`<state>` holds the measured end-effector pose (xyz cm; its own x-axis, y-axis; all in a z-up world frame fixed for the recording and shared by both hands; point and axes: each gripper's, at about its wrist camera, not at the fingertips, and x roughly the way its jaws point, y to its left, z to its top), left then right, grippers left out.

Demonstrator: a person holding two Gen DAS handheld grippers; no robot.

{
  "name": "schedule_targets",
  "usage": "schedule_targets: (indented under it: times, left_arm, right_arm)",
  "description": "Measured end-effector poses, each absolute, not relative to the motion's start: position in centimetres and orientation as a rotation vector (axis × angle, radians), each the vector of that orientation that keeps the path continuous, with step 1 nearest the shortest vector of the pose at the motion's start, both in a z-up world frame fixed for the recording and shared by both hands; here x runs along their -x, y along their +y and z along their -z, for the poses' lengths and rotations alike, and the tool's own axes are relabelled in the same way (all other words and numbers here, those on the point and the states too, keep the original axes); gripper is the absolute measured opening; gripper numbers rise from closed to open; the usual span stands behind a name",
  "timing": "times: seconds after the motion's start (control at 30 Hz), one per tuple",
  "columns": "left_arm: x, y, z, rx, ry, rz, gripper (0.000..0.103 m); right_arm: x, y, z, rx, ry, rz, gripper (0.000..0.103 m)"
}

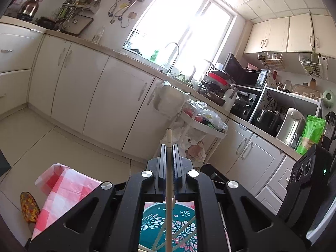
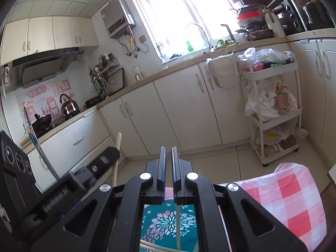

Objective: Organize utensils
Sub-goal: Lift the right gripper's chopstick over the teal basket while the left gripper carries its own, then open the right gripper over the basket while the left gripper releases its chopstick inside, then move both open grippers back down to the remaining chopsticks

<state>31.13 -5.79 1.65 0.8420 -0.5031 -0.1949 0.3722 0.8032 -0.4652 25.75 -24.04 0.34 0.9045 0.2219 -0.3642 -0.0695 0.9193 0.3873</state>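
Note:
My left gripper (image 1: 169, 147) is shut on a pale wooden chopstick (image 1: 168, 180). The stick runs along the fingers and its tip pokes out past them. The same chopstick (image 2: 117, 147) and left gripper (image 2: 92, 168) show at the left of the right wrist view. My right gripper (image 2: 168, 149) has its fingers close together with a narrow gap and nothing between them. Both grippers are held above a teal floral tray (image 1: 184, 229) that holds more chopsticks (image 1: 178, 234). The tray (image 2: 168, 222) and a chopstick (image 2: 178, 226) in it also show under the right gripper.
A red and white checked cloth (image 2: 294, 199) covers the table under the tray. White kitchen cabinets (image 2: 178, 109) and a sink counter run across the background. A white rolling cart (image 2: 273, 109) with bags stands by the cabinets. A black device (image 1: 310, 178) sits at the right.

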Motion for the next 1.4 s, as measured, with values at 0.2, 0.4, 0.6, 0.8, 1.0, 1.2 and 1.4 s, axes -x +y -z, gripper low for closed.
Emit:
schedule_targets:
  times: [0.2,0.4,0.6,0.8,1.0,1.2,1.4]
  left_arm:
    - [-31.0,-5.2,-3.3,0.466,0.288,0.488,0.005]
    - [-31.4,-5.4,-4.2,0.506,0.253,0.476,0.005]
    - [-32.1,-6.2,-3.5,0.521,0.263,0.460,0.005]
    - [-31.9,-6.8,-2.6,0.474,0.302,0.462,0.005]
    - [-30.6,-6.6,-2.2,0.369,0.389,0.476,0.010]
    - [-25.0,-3.6,-1.4,0.271,0.426,0.410,0.051]
    - [-18.5,-3.4,4.6,0.075,0.606,0.412,0.059]
  right_arm:
    - [-25.2,-24.8,0.2,-0.424,0.441,-0.163,0.017]
    - [-23.0,-26.8,-0.2,-0.483,0.408,-0.142,0.027]
    - [-21.3,-28.6,0.7,-0.508,0.419,-0.117,0.028]
    - [-19.3,-30.1,3.6,-0.541,0.483,-0.094,0.031]
    - [-15.9,-31.0,6.0,-0.548,0.575,-0.086,0.032]
    - [-11.1,-29.5,8.2,-0.452,0.760,-0.174,0.032]
    - [-7.0,-25.0,11.2,-0.293,0.933,-0.234,0.030]
